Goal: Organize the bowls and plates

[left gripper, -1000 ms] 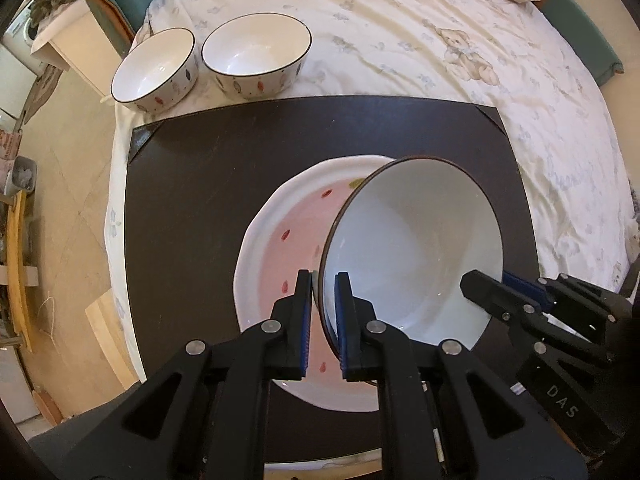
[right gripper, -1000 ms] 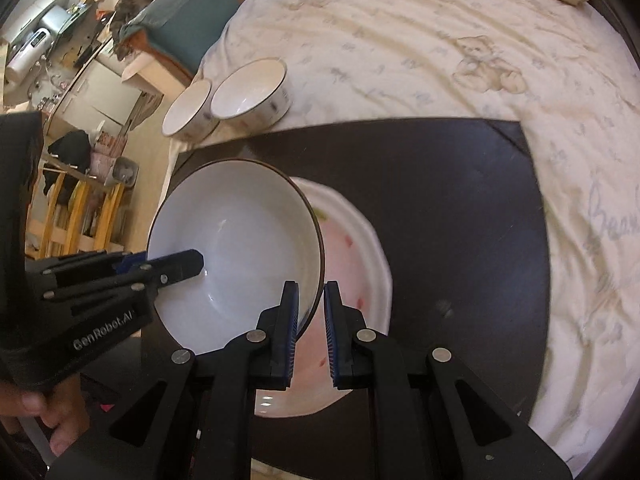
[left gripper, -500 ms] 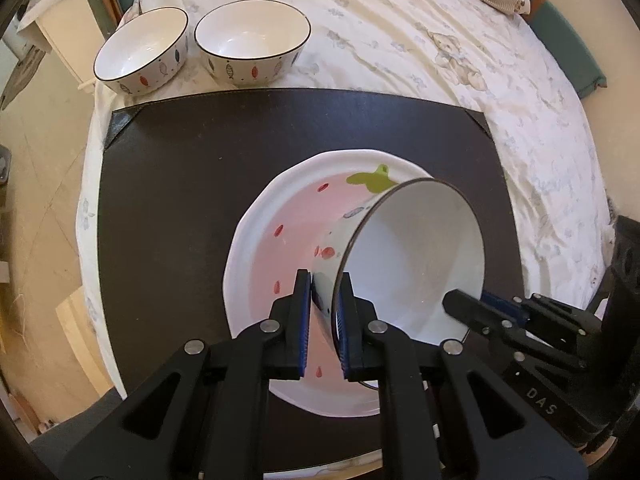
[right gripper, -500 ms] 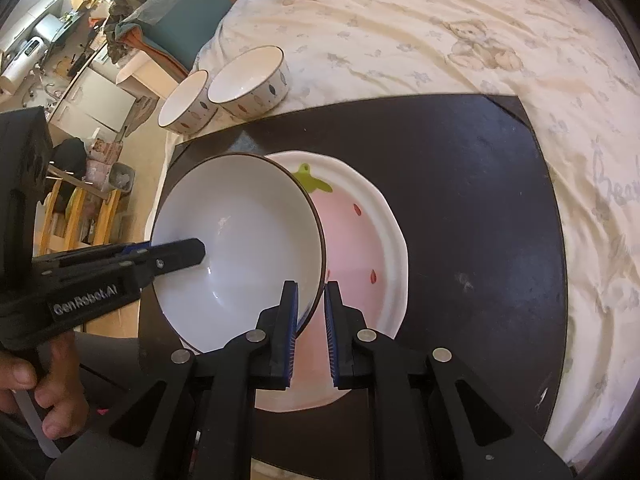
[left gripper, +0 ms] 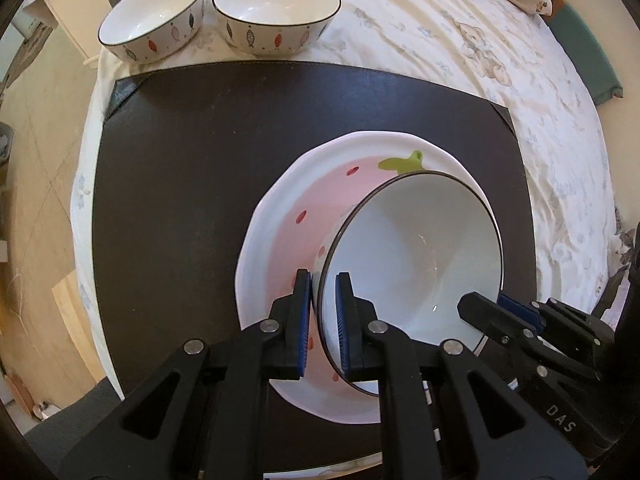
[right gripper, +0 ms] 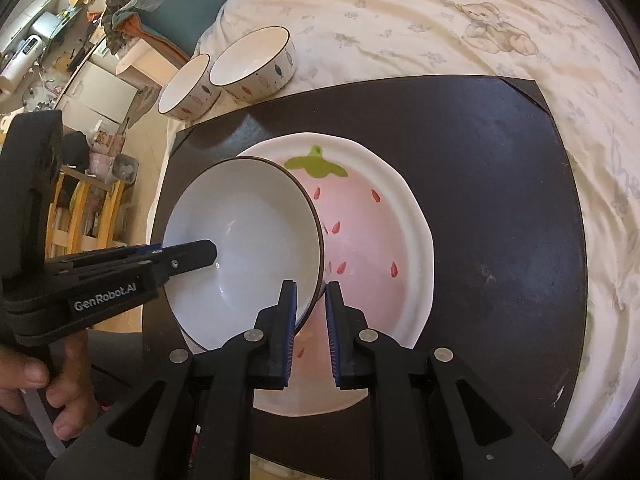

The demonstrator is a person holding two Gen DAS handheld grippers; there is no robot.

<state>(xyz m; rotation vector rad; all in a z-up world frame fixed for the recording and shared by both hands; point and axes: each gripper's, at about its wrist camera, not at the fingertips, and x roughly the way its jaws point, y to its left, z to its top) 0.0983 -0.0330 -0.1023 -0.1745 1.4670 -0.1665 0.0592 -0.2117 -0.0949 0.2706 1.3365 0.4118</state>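
A white bowl with a dark rim [left gripper: 416, 248] [right gripper: 244, 248] sits tilted over a pink strawberry plate [left gripper: 296, 216] [right gripper: 372, 240] on a dark mat [left gripper: 180, 168] [right gripper: 480, 160]. My left gripper [left gripper: 322, 312] is shut on the bowl's left rim. My right gripper [right gripper: 310, 320] is shut on the bowl's opposite rim; it also shows at the right of the left wrist view [left gripper: 500, 312]. Two more fish-patterned bowls [left gripper: 276, 12] [left gripper: 154, 20] stand side by side beyond the mat's far edge.
The mat lies on a cream printed bedsheet [left gripper: 460, 40] [right gripper: 400, 20]. The bed's left edge drops to the floor [left gripper: 36, 140]. Furniture and clutter stand at the far left [right gripper: 60, 60]. A hand holds the left gripper [right gripper: 48, 384].
The bowl held by both grippers has come down and sits lower over the strawberry plate. More of the plate, with its green leaf, now shows.
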